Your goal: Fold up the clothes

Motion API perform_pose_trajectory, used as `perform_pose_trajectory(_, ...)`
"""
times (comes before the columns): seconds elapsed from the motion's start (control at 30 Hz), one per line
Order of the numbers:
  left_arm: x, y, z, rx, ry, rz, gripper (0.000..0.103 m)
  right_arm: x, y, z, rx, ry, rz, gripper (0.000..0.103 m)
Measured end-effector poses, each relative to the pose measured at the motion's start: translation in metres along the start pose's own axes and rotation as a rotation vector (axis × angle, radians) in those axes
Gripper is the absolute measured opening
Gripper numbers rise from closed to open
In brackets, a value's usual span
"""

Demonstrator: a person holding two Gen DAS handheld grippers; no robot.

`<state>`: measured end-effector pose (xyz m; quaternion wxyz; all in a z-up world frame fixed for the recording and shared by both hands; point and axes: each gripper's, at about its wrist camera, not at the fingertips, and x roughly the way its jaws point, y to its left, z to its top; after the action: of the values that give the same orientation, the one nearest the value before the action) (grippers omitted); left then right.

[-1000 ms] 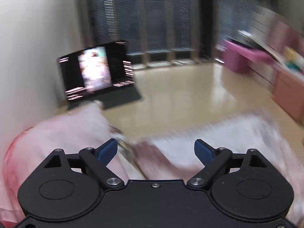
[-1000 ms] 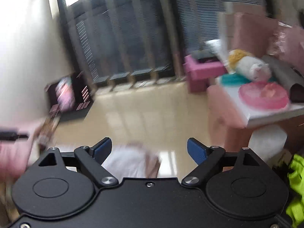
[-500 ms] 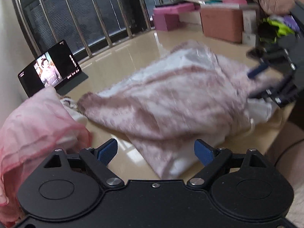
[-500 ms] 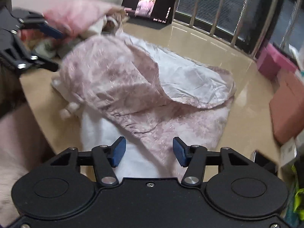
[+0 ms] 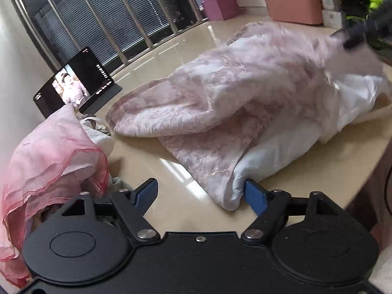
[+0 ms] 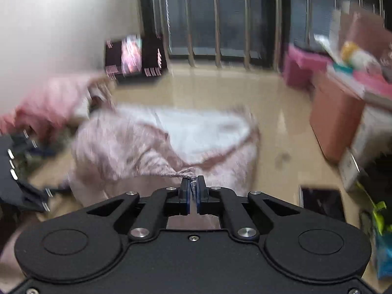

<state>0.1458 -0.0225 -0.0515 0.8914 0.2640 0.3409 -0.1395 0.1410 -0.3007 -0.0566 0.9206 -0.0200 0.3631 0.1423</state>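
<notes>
while blurred, right tool (image 6: 193,188) pinches garment (image 6: 137,152).

A glossy beige bench (image 5: 171,210) carries a pale pink garment with white lining (image 5: 232,112), spread across its middle toward the right edge. A heap of pink gauzy clothes (image 5: 51,156) sits at the left edge. A tablet (image 5: 73,85) stands propped at the far left corner.
</notes>
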Motion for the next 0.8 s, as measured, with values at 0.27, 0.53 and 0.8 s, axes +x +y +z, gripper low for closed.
perform_pose_trajectory(0.27,-0.037,0.086,0.014,-0.249,-0.118,-0.057,0.094,-0.044,-0.055,0.035,0.237,-0.114,0.18,0.061)
perform_pose_trajectory(0.53,-0.005,0.15,0.072,-0.423,-0.107,0.173,0.095,0.069,-0.105,0.095,0.322,0.073,-0.014,0.055)
perform_pose_trajectory(0.8,0.076,0.188,0.119,-0.497,0.035,0.183,0.095,0.144,-0.121,0.087,0.456,0.234,-0.023,0.021)
